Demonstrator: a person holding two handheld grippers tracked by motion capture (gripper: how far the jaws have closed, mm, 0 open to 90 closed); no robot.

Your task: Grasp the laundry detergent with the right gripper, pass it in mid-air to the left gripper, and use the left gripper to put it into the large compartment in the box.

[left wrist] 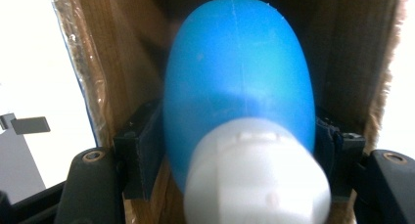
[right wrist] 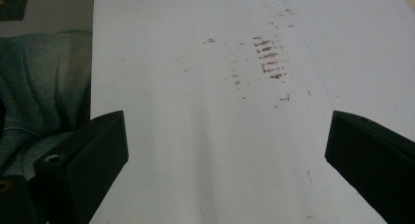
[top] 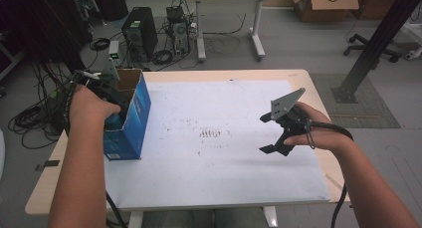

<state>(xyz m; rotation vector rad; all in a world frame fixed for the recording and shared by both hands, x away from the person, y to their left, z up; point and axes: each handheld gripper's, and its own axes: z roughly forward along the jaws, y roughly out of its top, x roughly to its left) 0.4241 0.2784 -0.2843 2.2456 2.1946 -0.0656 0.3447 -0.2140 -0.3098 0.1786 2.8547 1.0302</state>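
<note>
Blue bulb (left wrist: 239,82), smooth, rounded and egg-shaped with a faint moulded seam down its middle, is seen in the left gripper view inside an open cardboard box (left wrist: 103,72); a white, ridged plastic cap (left wrist: 257,177) closes its near end. The box's inner walls are raw brown cardboard with frayed edges, and a strip of clear tape runs along one rim. The left tool (left wrist: 239,150) is set around the bulb, its black pads flanking the bulb's lower sides just beside the surface; whether they press on it cannot be told. From the high view, the box (top: 130,119) is glossy blue outside and stands on the left part of the tabletop (top: 298,78), with the left tool (top: 112,119) reaching into its open top. The tabletop is pale wood covered by a flat white sheet (top: 224,158) marked with small brown smudges. The right tool (top: 272,133) is held above the sheet's right side, well apart from the box, its black jaws spread wide with nothing between them, a grey three-cornered plate on top.
</note>
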